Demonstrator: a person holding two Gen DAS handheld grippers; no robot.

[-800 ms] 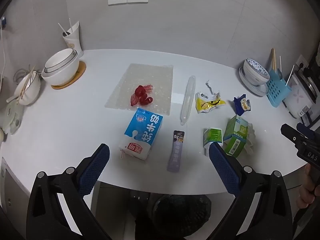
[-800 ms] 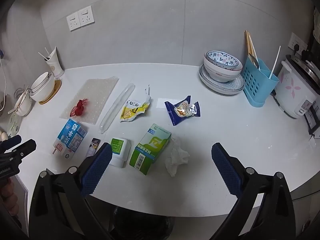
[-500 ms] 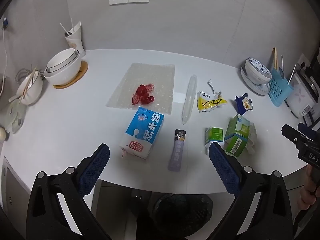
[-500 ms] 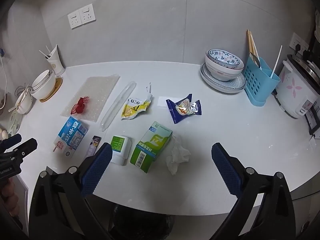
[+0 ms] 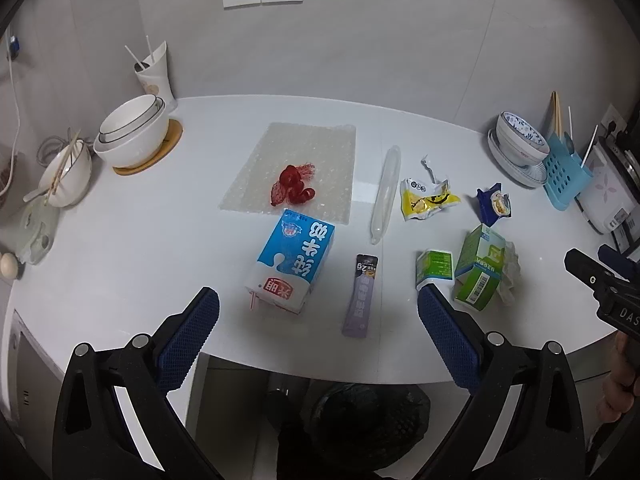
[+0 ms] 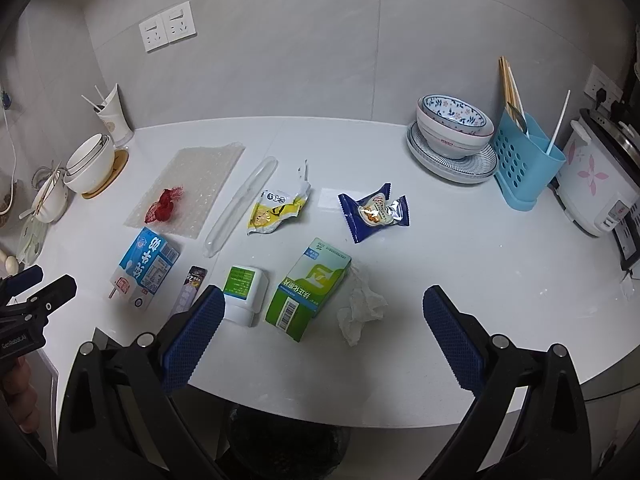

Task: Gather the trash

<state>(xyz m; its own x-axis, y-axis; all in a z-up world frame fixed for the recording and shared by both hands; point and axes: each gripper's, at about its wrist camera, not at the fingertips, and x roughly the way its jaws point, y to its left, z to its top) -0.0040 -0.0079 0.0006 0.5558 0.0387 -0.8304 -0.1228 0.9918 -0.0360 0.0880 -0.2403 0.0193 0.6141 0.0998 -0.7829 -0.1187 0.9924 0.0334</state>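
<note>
Both grippers are drifting back slightly; trash is sitting a bit farther ahead than 0.8 s ago, nothing on the counter (image 5: 120,248) is shifting. I'm holding the left gripper (image 5: 318,312) with jaws spread wide, empty; right gripper (image 6: 320,312) likewise spread, empty. Bubble wrap sheet (image 5: 296,160) is lying far ahead of the left jaws, red net (image 5: 292,190) on it. Blue milk carton (image 5: 290,264) is sitting just ahead, between the left jaws. Green box (image 6: 308,288) is lying between the right jaws, crumpled tissue (image 6: 360,308) touching it. Black bin (image 5: 368,424) is waiting below the counter edge. Looks like the approach step, nothing collected yet. Next move probably calls for pushing the left jaws forward around the carton, then closing.
</note>
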